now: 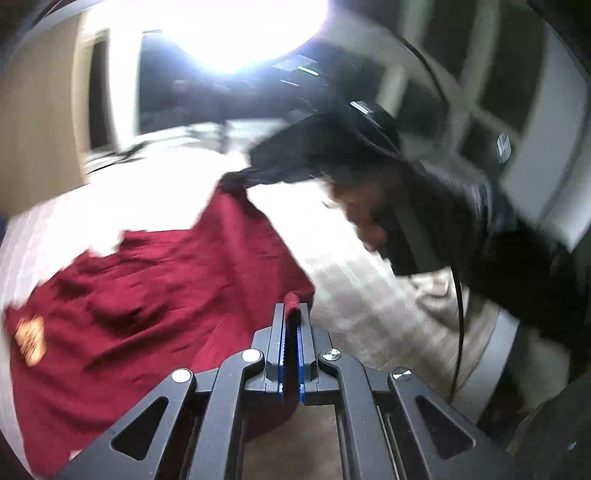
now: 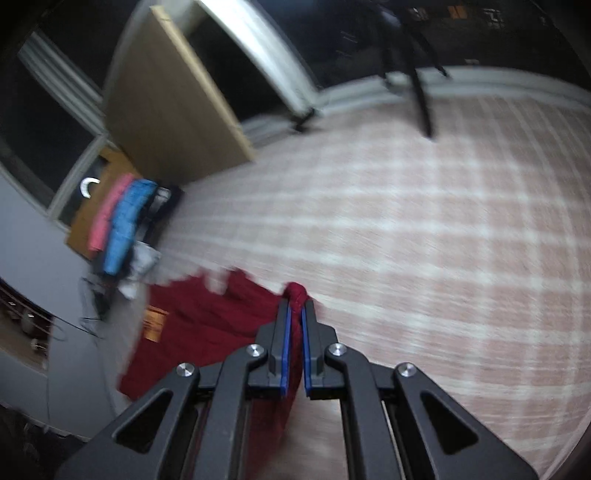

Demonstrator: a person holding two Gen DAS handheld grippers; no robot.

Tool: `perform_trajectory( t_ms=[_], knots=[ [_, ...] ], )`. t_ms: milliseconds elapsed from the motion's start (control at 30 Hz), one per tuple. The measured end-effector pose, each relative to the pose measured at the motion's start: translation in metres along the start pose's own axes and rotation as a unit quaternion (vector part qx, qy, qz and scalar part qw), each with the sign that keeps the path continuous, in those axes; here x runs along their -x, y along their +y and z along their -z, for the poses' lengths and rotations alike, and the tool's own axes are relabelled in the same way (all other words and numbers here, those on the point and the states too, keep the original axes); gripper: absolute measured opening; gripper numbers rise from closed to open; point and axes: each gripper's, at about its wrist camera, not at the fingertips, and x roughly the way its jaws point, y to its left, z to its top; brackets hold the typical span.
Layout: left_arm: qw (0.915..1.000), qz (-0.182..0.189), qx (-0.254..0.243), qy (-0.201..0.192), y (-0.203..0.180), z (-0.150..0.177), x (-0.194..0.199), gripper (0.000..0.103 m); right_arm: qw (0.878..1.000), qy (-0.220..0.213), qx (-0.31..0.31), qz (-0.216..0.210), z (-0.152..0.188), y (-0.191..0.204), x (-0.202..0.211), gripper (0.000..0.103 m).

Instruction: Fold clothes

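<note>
A dark red garment (image 1: 147,295) with an orange label (image 1: 31,341) lies spread over a pale checked bed cover (image 1: 351,295). My left gripper (image 1: 292,310) is shut on a bunched edge of it. In the left wrist view my right gripper (image 1: 236,181) pinches a far corner of the garment and lifts it. In the right wrist view my right gripper (image 2: 297,306) is shut on a red fold, with the garment (image 2: 207,325) trailing to the left and its orange label (image 2: 155,325) showing. Both views are blurred.
The pink and white checked bed cover (image 2: 424,240) fills the right wrist view. A stack of folded clothes (image 2: 122,225), pink and blue, sits at the bed's left edge by a wooden board (image 2: 166,122). A bright lamp (image 1: 221,33) glares overhead.
</note>
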Motion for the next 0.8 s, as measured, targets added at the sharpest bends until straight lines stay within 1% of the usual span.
perform_trajectory(
  t_ms=[33, 100, 200, 267, 333, 433, 500, 567, 667, 767, 800],
  knots=[
    [0.9995, 0.002, 0.03, -0.012, 0.019, 0.003, 0.017, 0.004, 1.0, -0.005, 0.005, -0.009, -0.004, 0.016, -0.001, 0.005],
    [0.9954, -0.005, 0.087, -0.038, 0.057, 0.011, 0.047, 0.004, 0.999, -0.01, 0.026, -0.027, -0.01, 0.057, -0.011, 0.005],
    [0.9884, -0.033, 0.132, -0.068, 0.105, 0.031, 0.085, 0.004, 0.997, -0.006, 0.065, -0.043, -0.023, 0.121, -0.037, 0.005],
    [0.9824, -0.048, 0.165, -0.074, 0.136, 0.049, 0.099, 0.004, 0.995, 0.005, 0.088, -0.043, -0.025, 0.157, -0.063, 0.005],
    [0.9765, -0.05, 0.194, -0.078, 0.162, 0.066, 0.105, 0.004, 0.993, 0.021, 0.107, -0.043, -0.031, 0.186, -0.094, 0.005],
    [0.9726, -0.056, 0.213, -0.073, 0.187, 0.085, 0.104, 0.004, 0.989, 0.045, 0.14, -0.023, -0.03, 0.222, -0.146, 0.005],
    [0.9711, -0.058, 0.221, -0.071, 0.202, 0.095, 0.105, 0.004, 0.986, 0.064, 0.156, -0.005, -0.026, 0.239, -0.178, 0.005],
    [0.9694, -0.055, 0.229, -0.069, 0.217, 0.102, 0.107, 0.004, 0.983, 0.081, 0.165, 0.01, -0.02, 0.248, -0.202, 0.005],
    [0.9681, -0.05, 0.237, -0.066, 0.232, 0.108, 0.111, 0.004, 0.979, 0.095, 0.175, 0.032, -0.013, 0.257, -0.225, 0.005],
    [0.9685, -0.041, 0.24, -0.053, 0.242, 0.113, 0.111, 0.004, 0.978, 0.112, 0.171, 0.035, -0.008, 0.258, -0.242, 0.005],
    [0.9693, -0.036, 0.24, -0.039, 0.245, 0.114, 0.108, 0.004, 0.976, 0.125, 0.173, 0.032, -0.007, 0.258, -0.248, 0.006]
  ],
)
